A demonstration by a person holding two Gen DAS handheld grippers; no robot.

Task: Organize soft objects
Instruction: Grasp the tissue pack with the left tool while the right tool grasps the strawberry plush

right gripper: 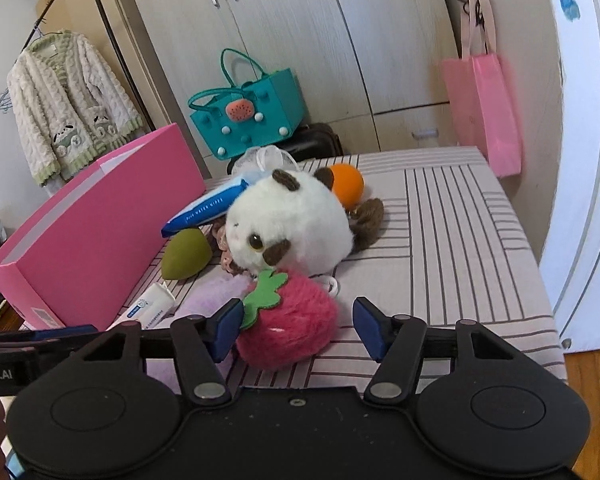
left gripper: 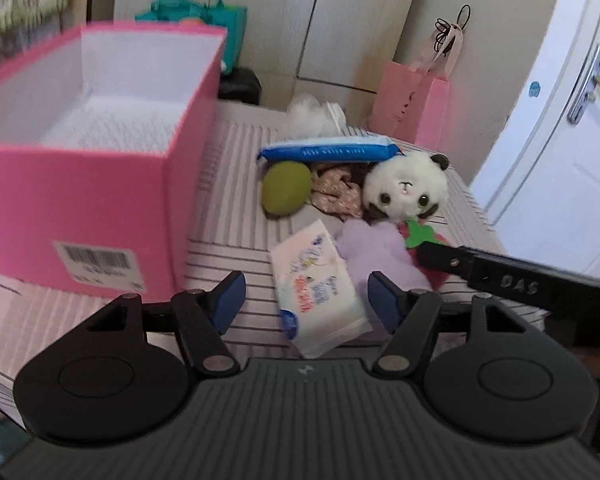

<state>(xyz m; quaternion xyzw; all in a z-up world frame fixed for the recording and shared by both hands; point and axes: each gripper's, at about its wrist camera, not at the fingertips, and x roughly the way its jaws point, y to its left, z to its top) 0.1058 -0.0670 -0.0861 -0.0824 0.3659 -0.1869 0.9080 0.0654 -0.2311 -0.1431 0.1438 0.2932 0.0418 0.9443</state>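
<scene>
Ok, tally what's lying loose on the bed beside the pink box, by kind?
Plush toys: 2, panda and strawberry
Tissue or wipes packs: 2, blue wipes, white tissue pack
Egg-shaped sponges: 2, green, orange
Fabric pieces: 2, floral scrunchie, purple fluffy cloth
White mesh pouf: 1
Total: 9

The pink box (left gripper: 80, 184) walls off the left of the frame, the soft pile around the panda plush (left gripper: 406, 188) crowds centre-right, leaving a striped lane between them.

Panda plush (right gripper: 296, 220), pink strawberry plush (right gripper: 288, 320), green sponge (right gripper: 186, 254), wipes pack (left gripper: 328, 150) and tissue pack (left gripper: 318, 292) lay clustered beside the open pink box (left gripper: 100, 152).
</scene>
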